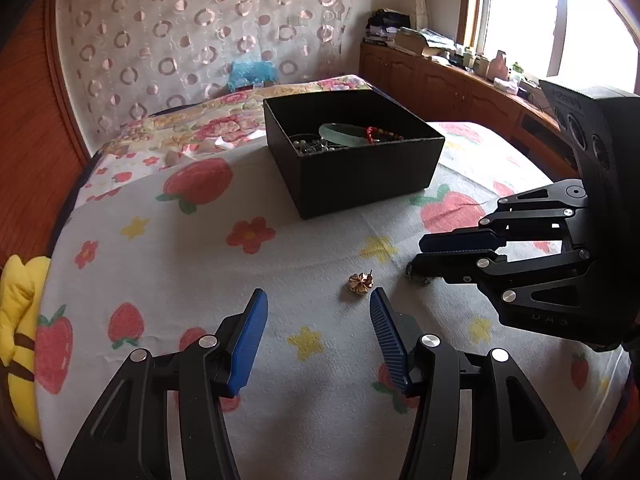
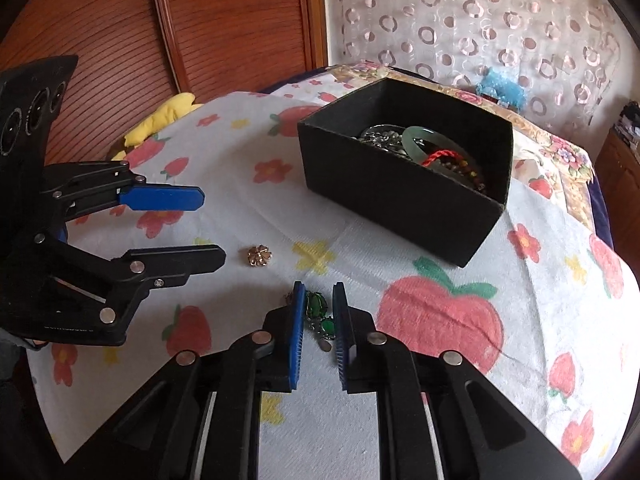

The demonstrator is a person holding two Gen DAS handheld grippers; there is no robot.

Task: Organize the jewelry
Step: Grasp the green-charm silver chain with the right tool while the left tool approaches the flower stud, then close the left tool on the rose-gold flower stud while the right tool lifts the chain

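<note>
Gripper on my right [image 2: 316,312] straddles the green-stone piece [image 2: 318,314] lying on the strawberry bedspread [image 2: 440,320], its jaws narrowed around it; I cannot tell whether the pads press yet. It looks light, linked and floppy, so I would pinch one stone squarely, not the dangling end. My left gripper [image 1: 316,312] stands about half open and empty, just short of the gold flower earring [image 1: 361,282]: tiny, hard, probably slippery, best taken across the flower. Both belong in the black box [image 2: 400,200], farther up the bed.

Left tool [image 1: 318,300] agape, right tool [image 2: 318,296] narrowed, perhaps not fully pinched.
</note>
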